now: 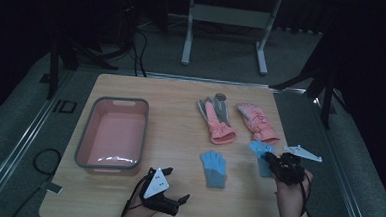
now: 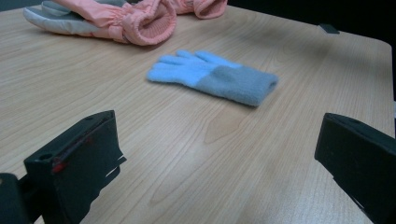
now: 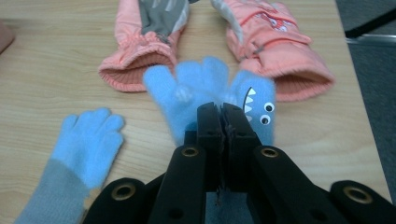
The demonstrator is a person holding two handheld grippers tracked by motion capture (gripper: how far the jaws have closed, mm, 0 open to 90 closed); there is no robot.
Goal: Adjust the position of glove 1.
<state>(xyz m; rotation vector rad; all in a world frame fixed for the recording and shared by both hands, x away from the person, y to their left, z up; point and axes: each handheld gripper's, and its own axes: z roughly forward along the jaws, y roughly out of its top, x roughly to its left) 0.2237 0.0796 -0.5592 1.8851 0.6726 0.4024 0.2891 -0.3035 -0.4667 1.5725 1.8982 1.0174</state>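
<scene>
1. Grip status: the right gripper (image 3: 223, 116) is clamped tight on a blue knit glove with a shark face (image 3: 210, 93), pinching it near the middle of the palm; the glove's fingers hang toward the two pink ski gloves (image 3: 268, 44) beyond it.
2. Location: in the high view that glove (image 1: 260, 151) sits at the tabletop's (image 1: 181, 103) right edge, just in front of the right-hand pink glove.
3. The left gripper (image 1: 168, 200) rests low near the front edge, jaws spread wide and empty, aimed at the matching blue glove (image 2: 212, 77) lying flat.
4. Advice: the pink tub (image 1: 112, 132) looks the likely destination. Keep the pinch firm, lift until the cuff clears the wood, and carry above the mate so it is not dragged.
5. Risk: soft knit may slip from so narrow a bite; avoid jerks.
6. Markings: no brand or legible writing. The held glove bears googly eyes and white teeth; a small printed motif on one pink glove is too small to read.
</scene>
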